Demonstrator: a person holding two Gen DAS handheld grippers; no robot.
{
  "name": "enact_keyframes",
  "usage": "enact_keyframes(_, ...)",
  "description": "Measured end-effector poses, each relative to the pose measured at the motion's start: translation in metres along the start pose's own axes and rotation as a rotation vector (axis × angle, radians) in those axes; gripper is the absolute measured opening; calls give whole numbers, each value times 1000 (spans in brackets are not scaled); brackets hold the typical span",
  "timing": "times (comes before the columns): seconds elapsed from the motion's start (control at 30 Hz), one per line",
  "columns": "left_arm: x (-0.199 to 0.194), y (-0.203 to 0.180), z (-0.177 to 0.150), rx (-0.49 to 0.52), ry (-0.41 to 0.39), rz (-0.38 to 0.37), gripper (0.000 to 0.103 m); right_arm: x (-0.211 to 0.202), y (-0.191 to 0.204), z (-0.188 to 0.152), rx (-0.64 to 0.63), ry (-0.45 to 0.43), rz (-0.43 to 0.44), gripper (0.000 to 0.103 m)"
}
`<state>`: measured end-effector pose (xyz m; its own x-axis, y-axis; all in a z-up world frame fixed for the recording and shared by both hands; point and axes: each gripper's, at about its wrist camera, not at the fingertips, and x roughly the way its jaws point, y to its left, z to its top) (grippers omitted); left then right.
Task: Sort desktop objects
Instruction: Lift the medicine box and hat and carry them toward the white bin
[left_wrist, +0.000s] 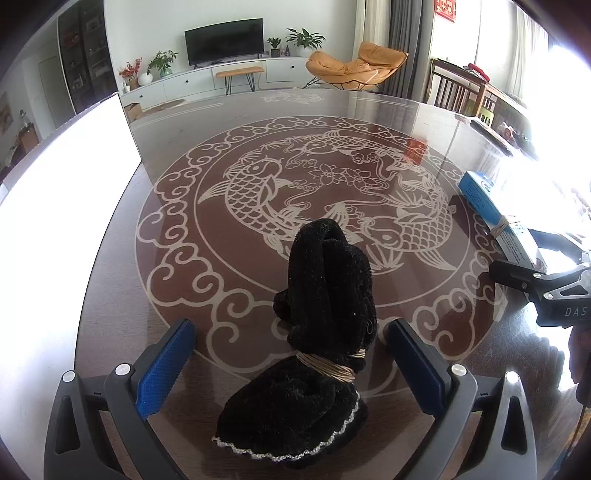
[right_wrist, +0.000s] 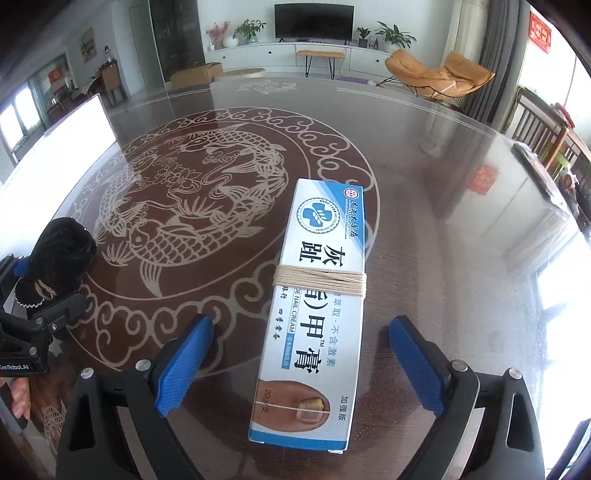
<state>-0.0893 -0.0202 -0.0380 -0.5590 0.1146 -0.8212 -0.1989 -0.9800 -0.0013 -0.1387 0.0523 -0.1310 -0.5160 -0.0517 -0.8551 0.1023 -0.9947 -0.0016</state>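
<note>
A black fuzzy cloth bundle (left_wrist: 328, 288), tied round its middle with tan string, rests on the glass table (left_wrist: 177, 280). It lies between the blue pads of my left gripper (left_wrist: 291, 326), which is open and does not press on it. In the right wrist view a long blue-and-white nail cream box (right_wrist: 321, 295), also wound with tan string, lies flat on the table. My right gripper (right_wrist: 302, 321) is open wide around the box's near half, with a gap on both sides. The box (left_wrist: 495, 210) also shows at the right in the left wrist view, and the bundle (right_wrist: 62, 251) at the left in the right wrist view.
The table top carries a pale fish-and-cloud pattern (right_wrist: 192, 192). A bright white panel (left_wrist: 74, 184) stands along its left side. Wooden chairs (left_wrist: 454, 88) stand past the right edge. A person's hand (right_wrist: 18, 398) shows at the lower left of the right wrist view.
</note>
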Motion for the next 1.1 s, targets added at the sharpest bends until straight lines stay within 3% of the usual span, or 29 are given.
enact_keyframes(0.1, 0, 0, 0, -1, 0, 0, 103, -1, -2, -2, -14, -15, 5, 103)
enact_keyframes(0.17, 0, 0, 1, 1, 5, 0, 103, 4, -3, -2, -25, 26, 15, 103)
enact_keyframes(0.23, 2, 0, 6, 14, 53, -9, 103, 12, -3, 8, -42, 122, 25, 103)
enact_keyframes(0.33, 8, -6, 18, 65, 197, -40, 103, 22, -6, 27, -55, 306, 34, 103)
enact_keyframes(0.37, 6, -9, 19, 71, 196, -49, 95, 25, -9, 32, -32, 339, 47, 103)
enact_keyframes(0.4, 2, -12, 19, 91, 168, -39, 84, 25, -13, 37, -4, 345, 64, 96)
enact_keyframes(0.43, -3, -14, 20, 99, 136, -50, 52, 24, -15, 40, 2, 344, 48, 88)
enact_keyframes(0.47, -6, -15, 20, 96, 124, -46, 26, 22, -16, 43, -14, 343, 7, 64)
enact_keyframes(0.5, -7, -14, 20, 82, 125, -46, 26, 18, -19, 45, -5, 332, 19, 43)
enact_keyframes(0.7, -62, -2, 13, 22, -21, -82, 26, -18, -29, 35, 55, 265, 135, 43)
enact_keyframes(0.83, -121, 28, 21, -63, -124, -136, 26, -59, -4, 53, 31, 191, 201, 43)
enact_keyframes(0.97, -188, 82, 20, -115, -233, -99, 26, -107, 51, 88, -51, 100, 304, 43)
enact_keyframes(1.1, -220, 164, 8, -220, -236, -4, 26, -133, 153, 118, -170, 36, 422, 43)
